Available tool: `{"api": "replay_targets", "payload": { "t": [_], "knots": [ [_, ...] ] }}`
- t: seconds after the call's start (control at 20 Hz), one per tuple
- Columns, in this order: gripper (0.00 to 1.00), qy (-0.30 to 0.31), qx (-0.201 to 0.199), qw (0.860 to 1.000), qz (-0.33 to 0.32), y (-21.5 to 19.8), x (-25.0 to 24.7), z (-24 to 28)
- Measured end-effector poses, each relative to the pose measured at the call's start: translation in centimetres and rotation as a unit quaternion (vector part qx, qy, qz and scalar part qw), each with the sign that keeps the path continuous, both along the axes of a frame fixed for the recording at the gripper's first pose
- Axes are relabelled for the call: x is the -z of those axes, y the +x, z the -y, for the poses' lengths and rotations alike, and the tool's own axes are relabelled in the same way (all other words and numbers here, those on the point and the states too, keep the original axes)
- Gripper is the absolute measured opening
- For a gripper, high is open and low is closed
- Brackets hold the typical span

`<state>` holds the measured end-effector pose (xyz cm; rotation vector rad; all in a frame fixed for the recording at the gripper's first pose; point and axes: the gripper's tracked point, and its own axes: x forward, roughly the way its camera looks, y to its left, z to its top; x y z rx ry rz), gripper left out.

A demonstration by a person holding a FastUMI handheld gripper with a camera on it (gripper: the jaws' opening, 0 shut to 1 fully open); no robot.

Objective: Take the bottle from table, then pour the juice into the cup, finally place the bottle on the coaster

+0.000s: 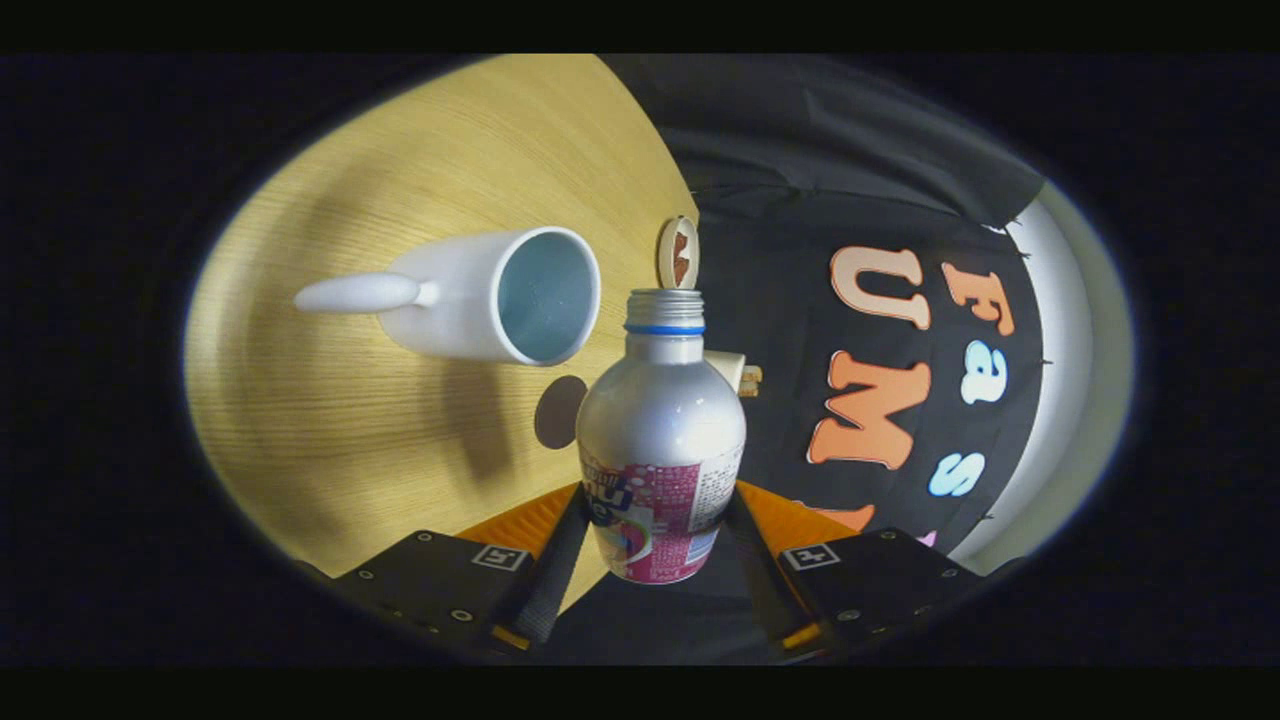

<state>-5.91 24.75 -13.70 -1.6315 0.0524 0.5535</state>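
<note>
Because the view is rolled so that the table point(330, 440) stands on edge, the uncapped bottle point(660, 440) appears tipped toward the cup point(500, 295), and any misalignment of its mouth with the rim could spill juice onto the table. The fingers point(655, 590) are narrowed onto the bottle's labelled lower body, one pressing each side. The coaster point(678, 253) lies beyond the bottle's mouth, near the table's far edge.

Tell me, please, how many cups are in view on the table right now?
1. A white cup with a handle stands on the wooden table, beyond the gripper, beside the neck of the silver bottle held between its fingers. The bottle may hide something behind it.
</note>
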Motion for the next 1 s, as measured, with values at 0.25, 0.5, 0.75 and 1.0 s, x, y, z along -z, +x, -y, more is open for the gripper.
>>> {"api": "replay_targets", "payload": {
  "t": [0.25, 0.5, 0.75, 1.0],
  "knots": [
    [0.77, 0.122, 0.042, 0.989, -0.067, -0.3, 0.6, 1.3],
    [0.77, 0.267, 0.091, 0.948, -0.146, 0.5, 0.7, 1.7],
    [0.77, 0.388, 0.126, 0.892, -0.193, 1.8, 0.5, 2.3],
    [0.78, 0.485, 0.149, 0.829, -0.236, 3.1, 1.1, 1.5]
  ]
}}
